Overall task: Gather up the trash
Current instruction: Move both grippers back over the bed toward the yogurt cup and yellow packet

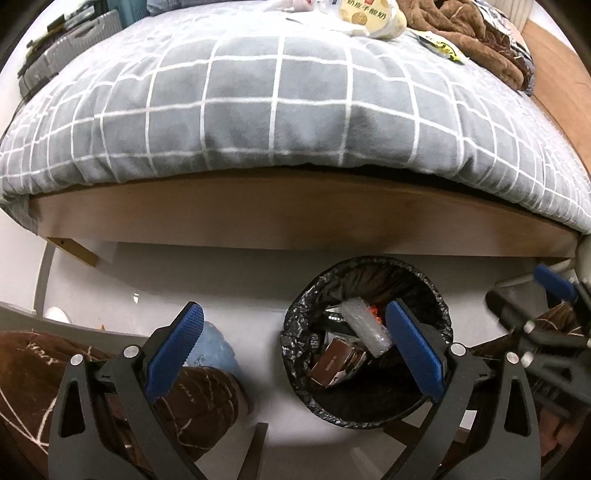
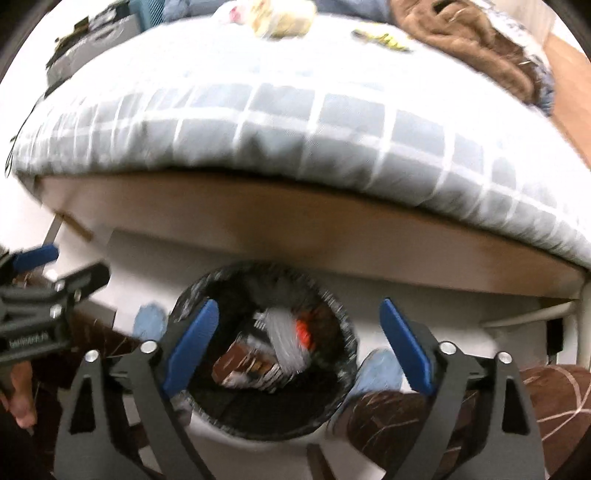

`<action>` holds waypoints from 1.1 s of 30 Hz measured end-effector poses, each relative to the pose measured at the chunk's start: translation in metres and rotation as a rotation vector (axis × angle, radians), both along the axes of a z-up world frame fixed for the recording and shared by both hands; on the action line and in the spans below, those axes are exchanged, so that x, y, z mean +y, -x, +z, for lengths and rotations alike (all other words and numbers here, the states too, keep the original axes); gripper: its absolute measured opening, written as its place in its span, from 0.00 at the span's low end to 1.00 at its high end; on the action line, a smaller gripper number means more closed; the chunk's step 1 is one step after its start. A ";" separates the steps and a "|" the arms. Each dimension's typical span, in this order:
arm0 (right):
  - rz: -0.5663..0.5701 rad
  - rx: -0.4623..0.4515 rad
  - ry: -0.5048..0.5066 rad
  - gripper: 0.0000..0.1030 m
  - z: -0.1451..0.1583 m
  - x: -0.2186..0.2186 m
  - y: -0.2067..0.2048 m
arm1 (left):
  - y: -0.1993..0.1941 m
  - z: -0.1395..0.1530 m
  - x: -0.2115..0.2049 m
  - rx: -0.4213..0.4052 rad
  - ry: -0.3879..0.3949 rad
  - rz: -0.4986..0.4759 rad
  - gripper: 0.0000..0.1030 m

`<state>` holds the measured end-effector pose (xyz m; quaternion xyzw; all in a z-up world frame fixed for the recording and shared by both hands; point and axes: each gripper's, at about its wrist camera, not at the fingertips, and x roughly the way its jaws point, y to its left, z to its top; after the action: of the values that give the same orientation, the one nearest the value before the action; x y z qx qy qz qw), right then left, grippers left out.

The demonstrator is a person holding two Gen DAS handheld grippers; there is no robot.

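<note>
A round bin with a black liner stands on the white floor before the bed; it also shows in the right wrist view. Inside lie a clear plastic roll, a brown box and something orange. My left gripper is open and empty above the bin's left rim. My right gripper is open and empty right above the bin; that view is blurred. On the bed's far side lie a yellow cup, a yellow wrapper and white scraps.
The bed with a grey checked quilt and wooden frame fills the upper view. A brown blanket lies at its far right. The person's legs in brown trousers and blue slippers flank the bin.
</note>
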<state>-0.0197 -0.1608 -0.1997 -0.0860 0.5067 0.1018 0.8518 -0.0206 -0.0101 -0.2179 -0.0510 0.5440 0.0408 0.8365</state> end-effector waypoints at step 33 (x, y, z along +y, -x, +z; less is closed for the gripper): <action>-0.146 -0.337 -0.134 0.93 0.126 -0.070 -0.106 | -0.111 0.121 -0.017 -0.252 0.067 -0.009 0.94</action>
<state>0.0861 -0.2306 -0.0736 -0.0080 0.3537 0.0573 0.9336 0.0901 -0.0270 -0.0965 -0.0814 0.4357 0.0121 0.8963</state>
